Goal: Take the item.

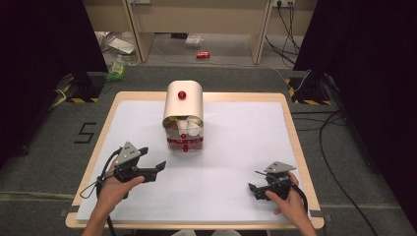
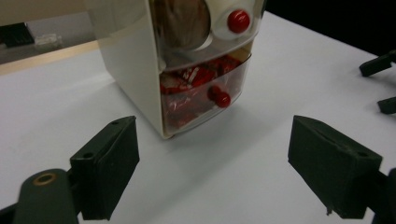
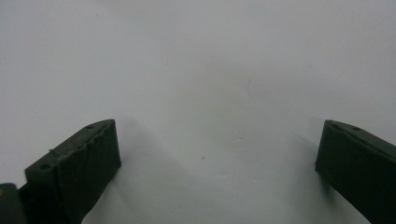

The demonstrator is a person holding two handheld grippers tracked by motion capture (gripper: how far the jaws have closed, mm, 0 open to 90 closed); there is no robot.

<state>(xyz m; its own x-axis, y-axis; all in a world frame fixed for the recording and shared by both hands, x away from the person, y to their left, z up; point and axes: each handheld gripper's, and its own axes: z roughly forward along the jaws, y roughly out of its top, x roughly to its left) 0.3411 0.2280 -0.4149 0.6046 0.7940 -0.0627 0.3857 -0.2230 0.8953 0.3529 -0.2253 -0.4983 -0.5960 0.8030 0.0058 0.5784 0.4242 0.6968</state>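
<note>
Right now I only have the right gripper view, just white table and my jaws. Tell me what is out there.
Observer: A cream drawer box stands at the table's middle, toward the far edge.
Operator: Tell me what is in it.
Observer: The clear lower drawer, with a red knob, holds red packets.
Operator: Report the left gripper.
Observer: The left gripper is open, aimed at that drawer, short of it.
Operator: And mine, from above.
Observer: The right gripper is open, near the right edge.

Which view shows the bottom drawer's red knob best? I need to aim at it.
The left gripper view: the red knob sits close and sharp on the bottom drawer. The high view shows it tiny; the right gripper view faces bare table.
</note>
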